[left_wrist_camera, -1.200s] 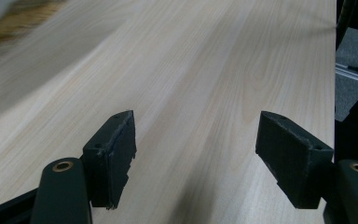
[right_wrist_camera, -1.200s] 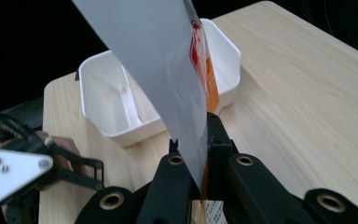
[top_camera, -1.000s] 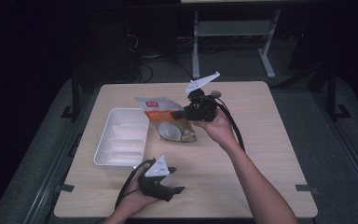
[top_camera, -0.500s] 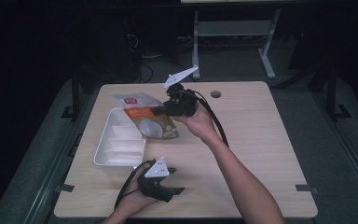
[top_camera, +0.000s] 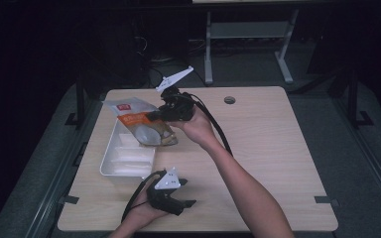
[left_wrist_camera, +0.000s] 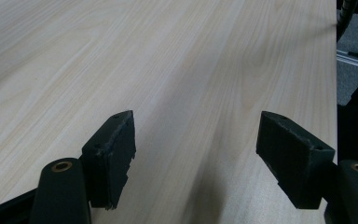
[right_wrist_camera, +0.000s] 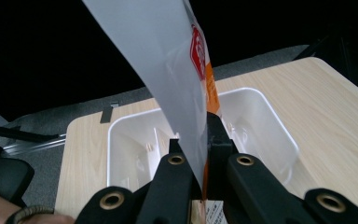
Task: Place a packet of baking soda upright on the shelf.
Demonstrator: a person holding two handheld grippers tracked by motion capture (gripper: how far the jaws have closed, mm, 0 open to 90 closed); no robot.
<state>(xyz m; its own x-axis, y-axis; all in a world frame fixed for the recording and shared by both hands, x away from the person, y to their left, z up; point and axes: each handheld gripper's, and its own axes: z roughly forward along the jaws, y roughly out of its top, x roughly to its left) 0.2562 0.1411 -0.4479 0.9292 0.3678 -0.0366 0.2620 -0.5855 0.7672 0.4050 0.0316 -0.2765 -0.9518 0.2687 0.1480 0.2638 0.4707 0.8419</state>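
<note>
Right gripper (top_camera: pixel 151 117) clamped tight on a flat plastic snack pouch (top_camera: pixel 140 124), grey-white with an orange band and a red label; in the right gripper view the jaws pinch the pouch (right_wrist_camera: pixel 186 88) by its lower part, sheet standing up and away from the camera. Pouch is off the counter (top_camera: pixel 278 148), held in the air above the far end of the white tray (top_camera: pixel 114 171), sloping from the gripper out toward the counter's left side. Tray is a shallow rectangular bin with dividers (right_wrist_camera: pixel 156 140), lying near the counter's left edge; from the right gripper view it sits directly beyond and below the pouch, its compartments apparently empty, though the pouch hides part of the middle. Judgement on progress: pick-up is done, carry toward the tray looks about complete, the pouch is not yet inside. What seems left is to lower it into the tray and let go. Left gripper (top_camera: pixel 186 203) rests low at the near edge of the counter, pointing toward its right side, jaws spread wide with nothing between them; the left gripper view has bare wood grain (left_wrist_camera: pixel 168 70) past the two pads. It is well apart from the pouch and takes no part in the carry. A small round grommet (top_camera: pixel 229 100) sits in the counter at the far side.
</note>
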